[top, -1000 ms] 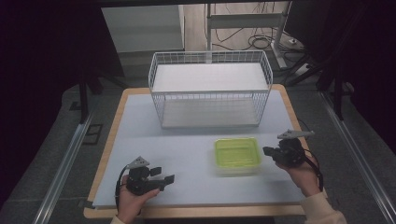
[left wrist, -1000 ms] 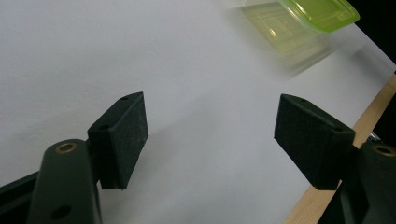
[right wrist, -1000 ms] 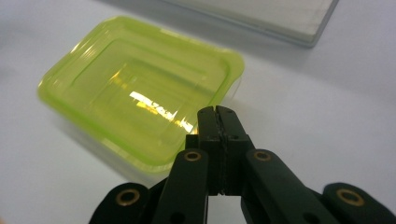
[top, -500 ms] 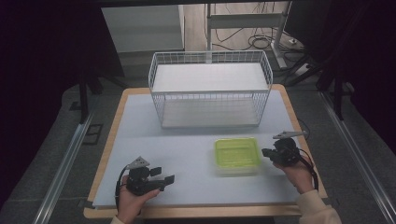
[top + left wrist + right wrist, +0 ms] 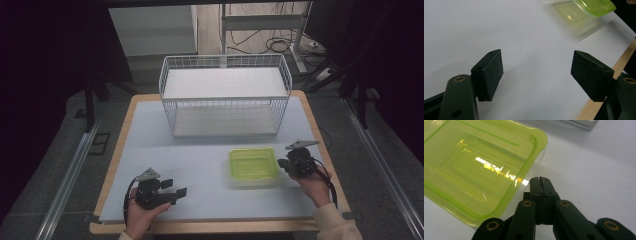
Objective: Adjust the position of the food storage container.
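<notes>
— White sheet over a wood-edged counter (image 5: 150, 145) takes up the middle of the high view, right?

— Yes, and the white wire basket (image 5: 225, 95) stands on it in the upper centre, the biggest thing there.

— Where is the yellow-green container (image 5: 253, 166)?

— Right of centre, lower half of the high view, flat on the counter, below the basket and well apart from it. In the right gripper view it spreads over the upper left — see-through green, with a rounded corner near the middle (image 5: 484, 167).

— And the right tool (image 5: 286, 164)?

— At the container's right edge in the high view. In its own view the jaws are pressed together with nothing between them, their tips (image 5: 540, 180) just beside the container's corner — whether they touch it I cannot tell.

— The left tool (image 5: 175, 189)?

— Lower left, held by a hand at the counter's bottom edge. Its jaws are spread wide over bare counter (image 5: 536, 72), the container far off at the top right of its view (image 5: 584, 10).
</notes>
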The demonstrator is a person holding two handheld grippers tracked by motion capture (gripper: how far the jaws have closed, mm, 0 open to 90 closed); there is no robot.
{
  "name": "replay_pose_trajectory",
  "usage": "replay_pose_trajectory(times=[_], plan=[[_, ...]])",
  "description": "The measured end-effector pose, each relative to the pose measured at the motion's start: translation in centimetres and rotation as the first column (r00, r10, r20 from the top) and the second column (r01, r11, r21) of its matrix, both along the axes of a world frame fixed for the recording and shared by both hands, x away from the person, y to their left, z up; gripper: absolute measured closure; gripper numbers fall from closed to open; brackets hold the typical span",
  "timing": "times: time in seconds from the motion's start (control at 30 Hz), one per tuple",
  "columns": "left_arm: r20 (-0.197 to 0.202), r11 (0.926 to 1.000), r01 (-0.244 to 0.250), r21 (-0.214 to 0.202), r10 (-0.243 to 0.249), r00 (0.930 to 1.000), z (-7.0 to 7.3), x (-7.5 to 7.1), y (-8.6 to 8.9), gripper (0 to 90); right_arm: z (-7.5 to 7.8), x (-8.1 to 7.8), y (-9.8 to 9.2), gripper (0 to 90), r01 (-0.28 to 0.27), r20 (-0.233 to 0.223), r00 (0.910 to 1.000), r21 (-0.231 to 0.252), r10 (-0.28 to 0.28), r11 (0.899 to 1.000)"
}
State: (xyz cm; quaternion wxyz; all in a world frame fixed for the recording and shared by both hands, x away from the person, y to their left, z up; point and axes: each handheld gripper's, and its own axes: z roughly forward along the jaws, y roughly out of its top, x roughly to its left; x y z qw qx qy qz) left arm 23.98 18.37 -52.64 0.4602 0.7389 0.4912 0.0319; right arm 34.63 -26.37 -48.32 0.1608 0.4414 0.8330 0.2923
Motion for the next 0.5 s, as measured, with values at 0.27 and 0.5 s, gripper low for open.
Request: replay_pose_trajectory(times=[0.27, 0.5], plan=[[-0.001, 1.0, 0.0, -0.002, 0.0, 1.0, 0.0, 0.0, 0.0, 25.7, 0.0, -0.3, 1.0, 89.5, -0.027, -0.004, 0.9996, 0.002, 0.027, 1.0], [-0.001, 1.0, 0.004, 0.003, -0.004, 1.0, 0.0, 0.0, 0.0, 25.7, 0.1, -0.4, 2.0, 89.6, -0.045, 0.003, 0.999, 0.005, 0.045, 0.999]])
